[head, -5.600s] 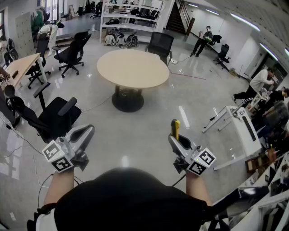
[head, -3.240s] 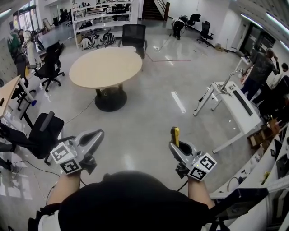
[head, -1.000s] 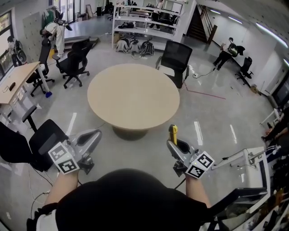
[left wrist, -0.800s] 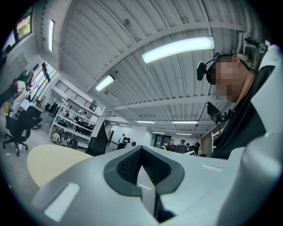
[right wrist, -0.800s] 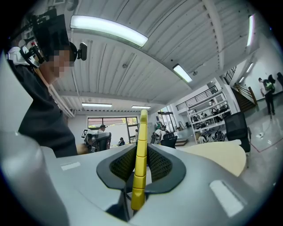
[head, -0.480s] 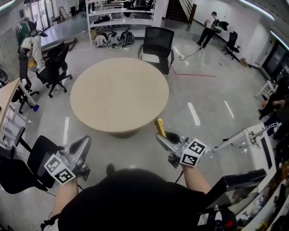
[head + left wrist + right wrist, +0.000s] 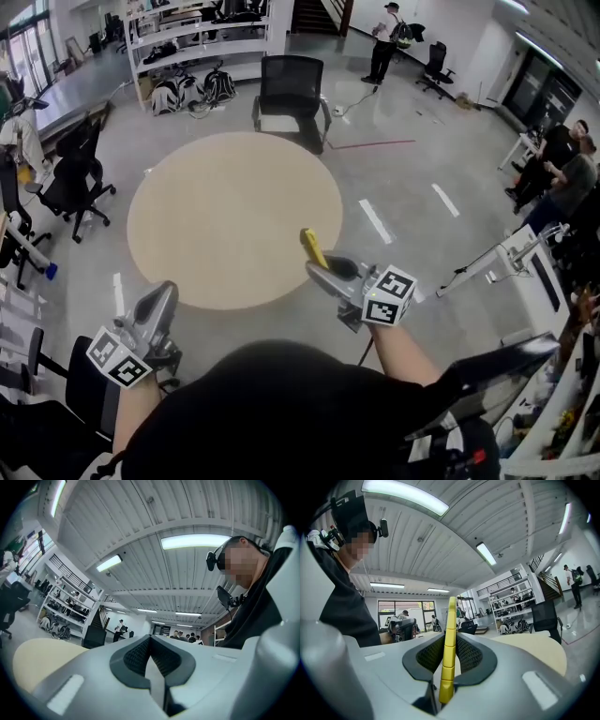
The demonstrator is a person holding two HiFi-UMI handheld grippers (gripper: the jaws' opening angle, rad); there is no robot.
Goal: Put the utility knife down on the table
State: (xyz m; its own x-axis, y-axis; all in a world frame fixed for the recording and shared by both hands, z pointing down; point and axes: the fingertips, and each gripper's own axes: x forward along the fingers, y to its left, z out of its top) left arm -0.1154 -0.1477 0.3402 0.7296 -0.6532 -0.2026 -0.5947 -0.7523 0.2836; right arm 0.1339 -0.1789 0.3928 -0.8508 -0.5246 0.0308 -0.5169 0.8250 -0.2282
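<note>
A yellow utility knife [image 7: 310, 247] stands clamped upright in my right gripper [image 7: 321, 264], over the near right rim of the round beige table [image 7: 225, 216]. In the right gripper view the knife [image 7: 449, 648] sits between the dark pads, which press on both its sides, and the table [image 7: 534, 646] shows to the right. My left gripper [image 7: 161, 302] hangs below the table's near left edge, jaws shut with nothing in them. The left gripper view shows its pads [image 7: 136, 656] meeting, with the table [image 7: 42, 656] at the left.
A black office chair [image 7: 291, 89] stands at the table's far side. More chairs [image 7: 70, 178] and a desk are at the left. White shelving [image 7: 192, 42] lines the back wall. A white desk [image 7: 525, 272] and several people [image 7: 562, 169] are at the right.
The round table has come much closer and now lies right under the grippers. Both grippers moved forward toward it, the right one still holding the knife upright.
</note>
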